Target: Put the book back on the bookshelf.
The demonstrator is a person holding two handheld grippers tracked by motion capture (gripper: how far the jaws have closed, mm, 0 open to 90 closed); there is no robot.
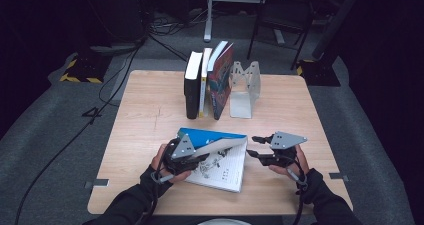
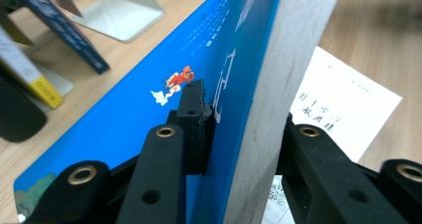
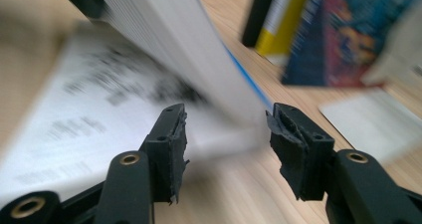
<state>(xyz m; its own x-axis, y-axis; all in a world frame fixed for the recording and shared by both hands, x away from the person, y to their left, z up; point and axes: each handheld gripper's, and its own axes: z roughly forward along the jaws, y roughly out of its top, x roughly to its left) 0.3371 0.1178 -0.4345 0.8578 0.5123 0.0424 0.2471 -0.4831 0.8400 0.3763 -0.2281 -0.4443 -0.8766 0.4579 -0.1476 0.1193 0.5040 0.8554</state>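
Observation:
A book with a blue cover (image 1: 210,135) lies open at the near middle of the wooden table (image 1: 150,100). Its printed white page (image 1: 222,167) lies flat toward me. My left gripper (image 1: 200,157) is shut on the raised part of the book. In the left gripper view one pad presses the blue cover (image 2: 149,109) and the other the far side of the grey page block, with my left gripper (image 2: 244,109) clamped across it. My right gripper (image 1: 255,146) stands open just right of the book. In the right gripper view my right gripper (image 3: 226,124) holds nothing, and the lifted page block (image 3: 164,25) rises beyond it.
Three books (image 1: 207,82) stand upright at the table's far middle against a clear bookend (image 1: 245,87). They show blurred in the right gripper view (image 3: 338,30). A chair (image 1: 282,20) and cables lie on the floor behind the table.

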